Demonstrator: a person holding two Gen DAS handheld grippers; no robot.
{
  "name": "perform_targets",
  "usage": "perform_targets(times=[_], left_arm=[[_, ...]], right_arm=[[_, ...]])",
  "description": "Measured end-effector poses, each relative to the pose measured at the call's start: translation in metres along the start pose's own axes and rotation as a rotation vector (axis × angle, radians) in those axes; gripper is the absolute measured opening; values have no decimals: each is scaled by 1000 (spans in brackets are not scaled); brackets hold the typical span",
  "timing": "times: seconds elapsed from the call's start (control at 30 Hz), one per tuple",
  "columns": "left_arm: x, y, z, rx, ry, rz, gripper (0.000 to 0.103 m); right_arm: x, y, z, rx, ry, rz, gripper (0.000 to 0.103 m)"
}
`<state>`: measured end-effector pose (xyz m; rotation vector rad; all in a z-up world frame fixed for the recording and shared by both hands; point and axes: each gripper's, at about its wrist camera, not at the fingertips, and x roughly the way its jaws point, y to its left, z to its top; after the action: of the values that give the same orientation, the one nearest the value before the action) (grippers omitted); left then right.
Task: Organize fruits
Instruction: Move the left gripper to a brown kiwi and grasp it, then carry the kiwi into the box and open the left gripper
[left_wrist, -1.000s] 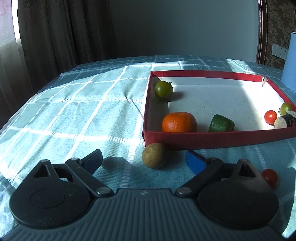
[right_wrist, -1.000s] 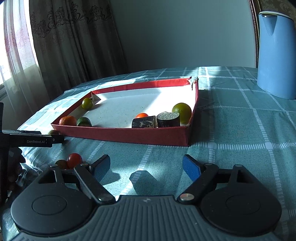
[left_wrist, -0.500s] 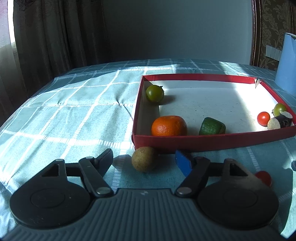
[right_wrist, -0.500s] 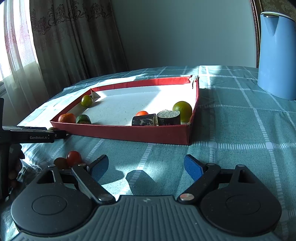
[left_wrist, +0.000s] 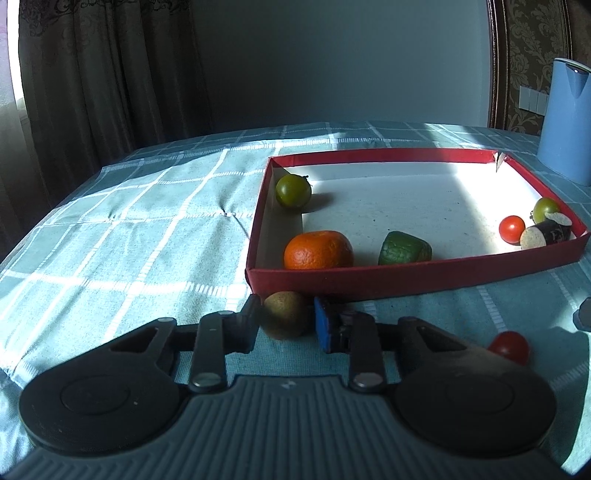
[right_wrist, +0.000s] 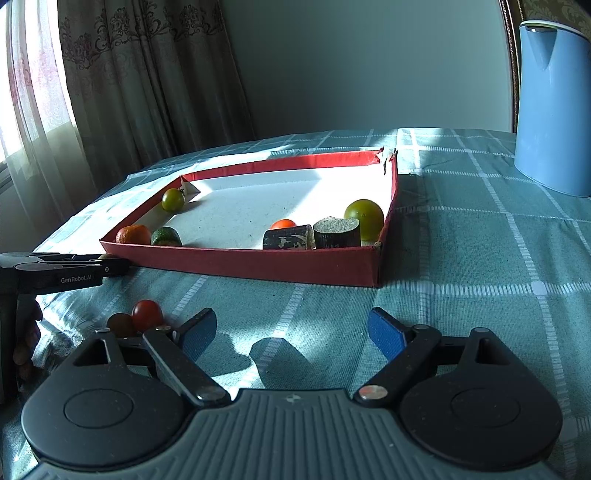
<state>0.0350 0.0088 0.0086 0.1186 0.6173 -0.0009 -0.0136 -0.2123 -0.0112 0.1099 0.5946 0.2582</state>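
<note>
We see the left claw (left_wrist: 285, 322) clamped on a brown round fruit (left_wrist: 285, 314) on the tabletop (left_wrist: 147, 221), just outside the red tray's (left_wrist: 406, 275) near wall. Right claw (right_wrist: 293, 332) spread apart, nothing between its fingers. An orange (left_wrist: 317, 250) and green fruits lie in the tray; a red tomato (right_wrist: 147, 314) sits outside.

Hard sunlight is admitted through the curtains (right_wrist: 55, 110) at nine o'clock. The red tray's (left_wrist: 406, 275) white floor is glared bright, while long shadows are cast across the tablecloth (right_wrist: 480, 258). Fisheye bending is seen at all edges.
</note>
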Motion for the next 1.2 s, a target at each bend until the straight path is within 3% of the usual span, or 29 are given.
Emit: perform_targets(times=[0.33,0.73,1.2], left_arm=[[-10,3,-5,-29,-9,21,26],[-36,12,-13,-66,-82,31,26],[-44,-14,29,-31,-146,54,26]], right_arm=[[1,0,-1,0,3,0,90],[2,-1,0,7,8,4,90],[2,-1,-1,7,8,4,91]])
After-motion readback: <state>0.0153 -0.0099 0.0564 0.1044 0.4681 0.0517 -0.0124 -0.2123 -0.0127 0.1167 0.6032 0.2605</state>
